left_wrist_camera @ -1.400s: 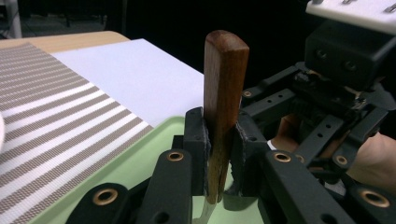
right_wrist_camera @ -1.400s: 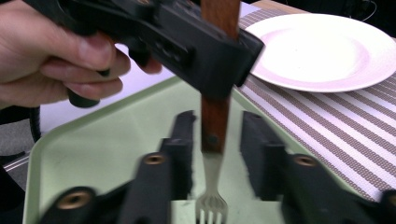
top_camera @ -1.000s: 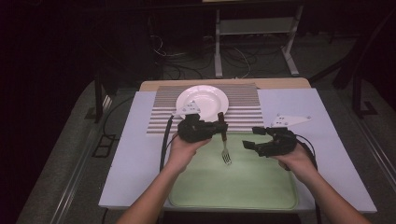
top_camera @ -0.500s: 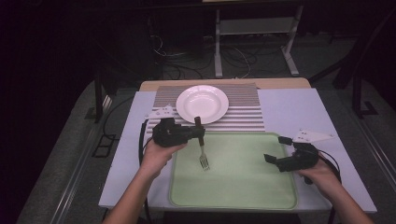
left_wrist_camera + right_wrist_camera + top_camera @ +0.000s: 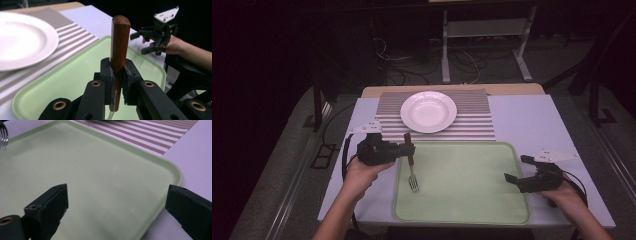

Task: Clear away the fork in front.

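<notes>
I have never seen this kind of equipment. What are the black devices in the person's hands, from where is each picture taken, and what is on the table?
There is no robot here. A person holds a black two-jaw tool in each hand. One camera looks down from above the table; one camera rides on each gripper and looks along its jaws.

On the table lie a green tray, a striped mat and, on the mat, a white plate.

The left gripper is shut on the wooden handle of a fork; the left gripper view shows the handle upright between the jaws. The tines hang over the tray's left part. The right gripper is open and holds nothing, near the tray's right edge.
</notes>
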